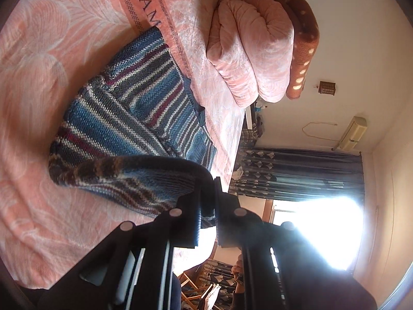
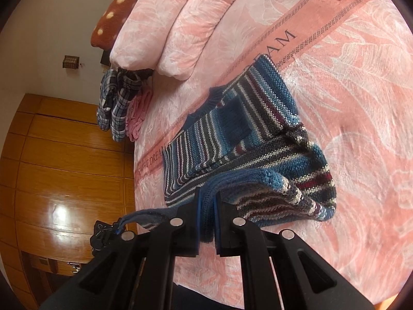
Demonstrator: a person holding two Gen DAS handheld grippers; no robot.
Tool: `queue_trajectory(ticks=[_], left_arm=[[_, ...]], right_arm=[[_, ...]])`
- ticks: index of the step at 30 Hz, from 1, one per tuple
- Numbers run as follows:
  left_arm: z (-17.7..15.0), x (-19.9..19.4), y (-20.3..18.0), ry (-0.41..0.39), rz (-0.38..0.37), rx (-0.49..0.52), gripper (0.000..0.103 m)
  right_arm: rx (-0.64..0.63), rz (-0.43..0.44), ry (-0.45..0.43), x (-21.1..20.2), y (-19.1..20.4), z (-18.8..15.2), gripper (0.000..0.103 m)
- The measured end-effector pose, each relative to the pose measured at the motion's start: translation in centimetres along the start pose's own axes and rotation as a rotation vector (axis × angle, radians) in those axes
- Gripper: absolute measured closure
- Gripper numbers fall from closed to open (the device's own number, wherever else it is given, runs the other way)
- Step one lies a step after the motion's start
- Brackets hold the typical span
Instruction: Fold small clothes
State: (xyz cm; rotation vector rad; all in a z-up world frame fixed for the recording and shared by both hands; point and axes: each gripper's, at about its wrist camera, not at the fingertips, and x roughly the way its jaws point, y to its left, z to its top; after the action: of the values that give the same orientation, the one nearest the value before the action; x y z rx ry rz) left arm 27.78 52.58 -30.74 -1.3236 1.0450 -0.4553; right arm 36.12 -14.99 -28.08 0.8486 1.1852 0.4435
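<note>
the striped knit sweater (image 2: 245, 134) lies on the pink bedspread (image 2: 361, 103), and both grippers have hold of its near edge, so the coming move turns on how the rest of the garment runs away from the fingers. in the right wrist view the right gripper (image 2: 214, 222) is pinched tight on a thick bunch of the blue ribbed hem, and the body of the sweater stretches off toward one o'clock, its long axis running from the jaws up toward the printed band on the bedspread. in the left wrist view the left gripper (image 1: 215, 206) is clamped on a thin fold of the same knit (image 1: 134, 118), and the cloth spreads away toward eleven o'clock. neither hand looks nearer than the other; each holds one end of the lifted edge, so the likely fold carries that edge forward along the long axis onto the flat part

the garment is a small, loose-gauge knit in blue, white, grey and dark red stripes, already doubled on itself with a sleeve laid across. it looks soft and floppy. a rolled pink quilt (image 2: 185, 25) sits well beyond it at twelve o'clock
</note>
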Motion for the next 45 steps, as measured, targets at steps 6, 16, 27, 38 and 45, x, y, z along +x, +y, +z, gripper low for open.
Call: queue_trajectory(ticks=[6,16,27,38,45], left_arm=[[4.6,3.3,1.1,0.017,0.056,-0.008,0.096],[11.0,8.5,4.7,0.062,0.155,-0.024,0.095],[14.5,8.3,3.3,0.027,0.169,0.163,0.063],[14.4,9.7,1.9,0.096,0.240,0.336,0.056],[14.7,13.3,2.7,0.214,0.351,0.411,0.042]], right_arm=[[0.006,-0.047,0.034,4.2,-0.9,4.1,0.096],[0.068,-0.087,0.096,11.4,-4.7,9.1,0.095],[0.038,-0.052,0.141,12.9,-5.2,11.6,0.081],[-0.021,-0.087,0.169,11.6,-4.0,13.7,0.041],[-0.217,-0.177,0.252,14.0,-3.0,13.9,0.052]])
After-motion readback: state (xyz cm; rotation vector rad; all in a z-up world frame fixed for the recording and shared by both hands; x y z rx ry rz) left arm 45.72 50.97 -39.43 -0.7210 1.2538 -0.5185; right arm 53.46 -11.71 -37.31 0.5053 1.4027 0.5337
